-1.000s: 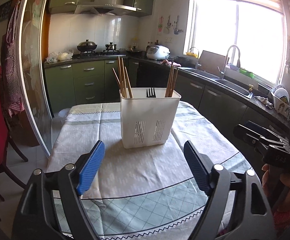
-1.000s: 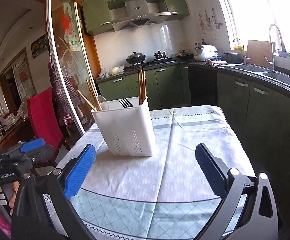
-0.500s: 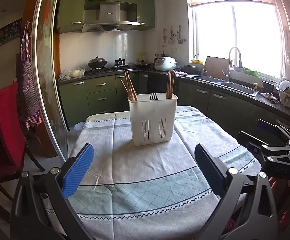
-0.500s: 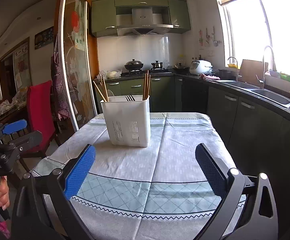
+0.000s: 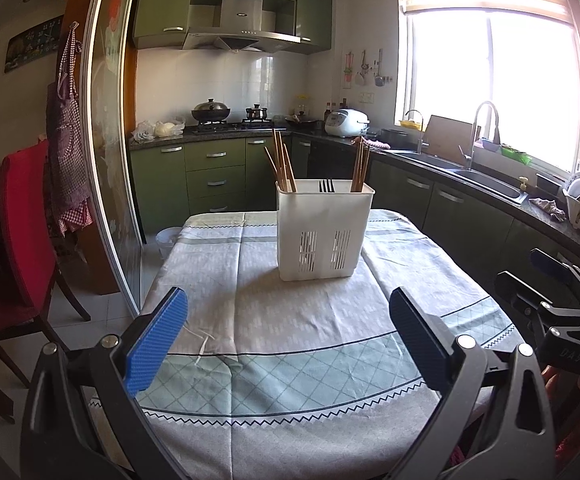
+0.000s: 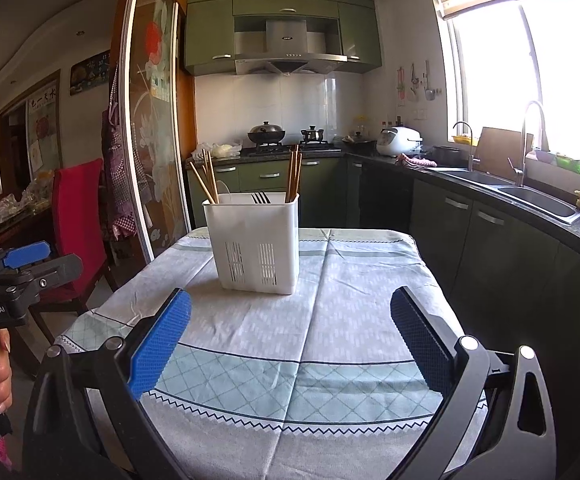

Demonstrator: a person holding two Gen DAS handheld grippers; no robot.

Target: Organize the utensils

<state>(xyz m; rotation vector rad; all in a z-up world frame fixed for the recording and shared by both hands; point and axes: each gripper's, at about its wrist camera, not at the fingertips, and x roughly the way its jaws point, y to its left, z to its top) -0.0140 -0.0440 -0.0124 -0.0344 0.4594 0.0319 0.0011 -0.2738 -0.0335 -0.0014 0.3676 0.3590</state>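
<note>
White utensil holder with chopsticks and fork stands ahead of both grippers, well apart. Left gripper, jaws just widened, and right gripper gape, holding nothing.

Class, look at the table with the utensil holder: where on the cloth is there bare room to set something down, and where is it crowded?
Free: the tablecloth between the white utensil holder and the near hem, and the strips on both sides of the holder. Crowded: only inside the holder, with chopsticks at both ends and a fork between.
</note>
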